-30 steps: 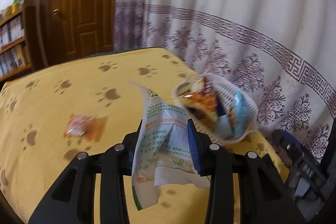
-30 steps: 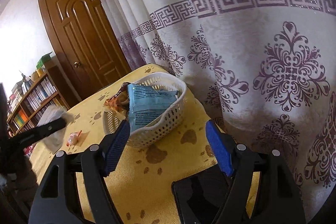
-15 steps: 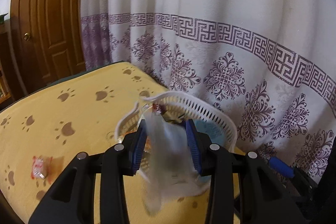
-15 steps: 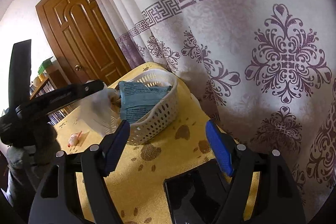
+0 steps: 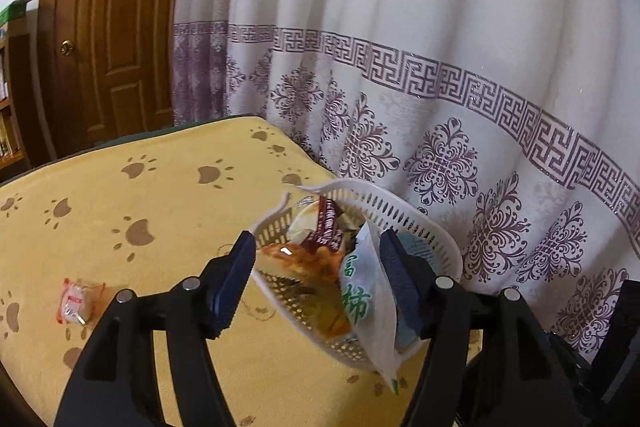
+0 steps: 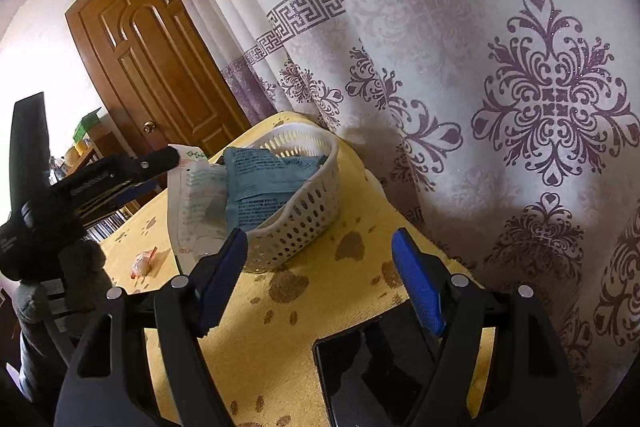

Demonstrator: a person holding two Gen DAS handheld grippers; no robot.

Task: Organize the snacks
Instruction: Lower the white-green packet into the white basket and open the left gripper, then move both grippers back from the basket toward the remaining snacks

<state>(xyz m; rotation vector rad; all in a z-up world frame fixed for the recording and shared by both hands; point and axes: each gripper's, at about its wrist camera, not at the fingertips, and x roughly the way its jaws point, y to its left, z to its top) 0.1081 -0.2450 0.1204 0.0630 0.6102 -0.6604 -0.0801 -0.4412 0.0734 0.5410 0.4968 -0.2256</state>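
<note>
A white slotted basket (image 5: 420,223) stands at the table's curtain edge, also in the right wrist view (image 6: 304,207). It holds several snack packets, among them a blue one (image 6: 260,187). A white packet with green print (image 5: 366,291) leans on the basket's near rim, against my left gripper's right pad. My left gripper (image 5: 320,283) is open over the basket; it also shows in the right wrist view (image 6: 160,163). My right gripper (image 6: 320,283) is open and empty, held short of the basket. A small orange-wrapped snack (image 5: 78,301) lies on the cloth to the left.
A yellow paw-print cloth (image 5: 140,207) covers the table. A patterned curtain (image 5: 440,87) hangs right behind the basket. A black phone (image 6: 368,375) lies under my right gripper. A brown door (image 5: 116,27) and a bookshelf stand at the far left.
My left gripper carried the white packet right to the basket and opened; the packet now leans on the basket rim. My right gripper barely moved.
</note>
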